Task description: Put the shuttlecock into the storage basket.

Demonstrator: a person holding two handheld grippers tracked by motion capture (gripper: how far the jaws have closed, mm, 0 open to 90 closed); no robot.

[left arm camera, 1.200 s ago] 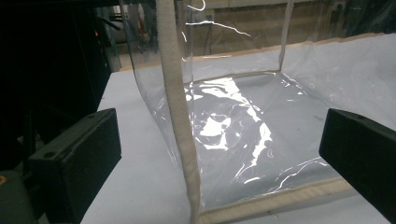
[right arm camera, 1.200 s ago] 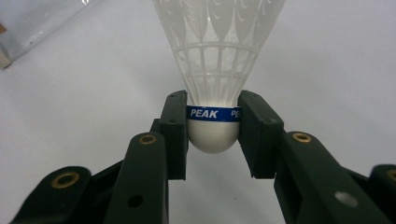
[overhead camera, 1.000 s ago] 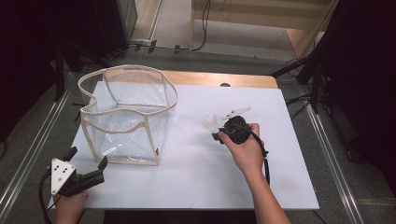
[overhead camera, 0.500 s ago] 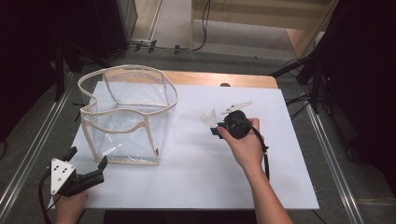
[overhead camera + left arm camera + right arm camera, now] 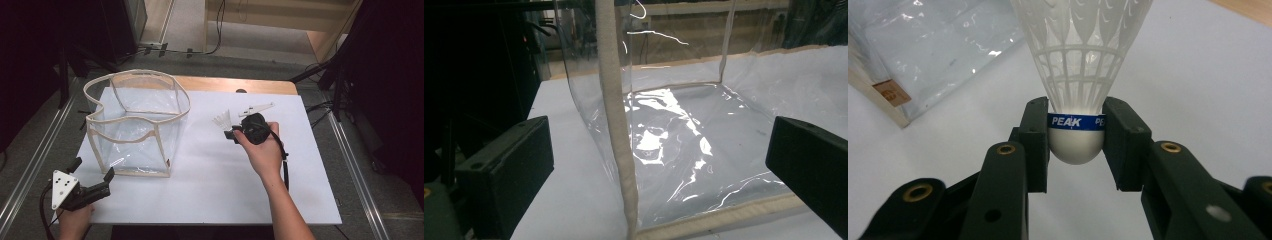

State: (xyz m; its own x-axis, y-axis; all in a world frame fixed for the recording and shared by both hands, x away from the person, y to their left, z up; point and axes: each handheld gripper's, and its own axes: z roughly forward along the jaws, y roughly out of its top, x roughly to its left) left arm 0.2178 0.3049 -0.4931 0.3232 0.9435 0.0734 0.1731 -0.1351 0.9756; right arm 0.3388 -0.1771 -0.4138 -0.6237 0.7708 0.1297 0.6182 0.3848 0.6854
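— Between the earlier pictures and this one, what had moved?

— Only a little: the right gripper (image 5: 231, 134) and the shuttlecock (image 5: 221, 120) had slid slightly toward the left of the high view. The left gripper (image 5: 91, 174) had kept its place at the lower left.

— What did the right one have hold of?

— In the right gripper view its two black jaws were closed against the white rounded cork of the shuttlecock (image 5: 1079, 75), just at the blue band printed PEAK, with the white plastic skirt fanning up to the top of the frame.

— And where was that in the high view?

— Right of centre on the white table (image 5: 210, 190), the right hand (image 5: 262, 150) wrapped around the tool, well apart from the clear bag (image 5: 135, 125).

— The bag?

— It stood open-topped at the upper left of the table, transparent with cream edging.

— And the left tool?

— Its jaws stood wide apart, holding nothing. In the left gripper view they framed a cream-edged corner of the clear bag (image 5: 619, 150), near it but not touching.
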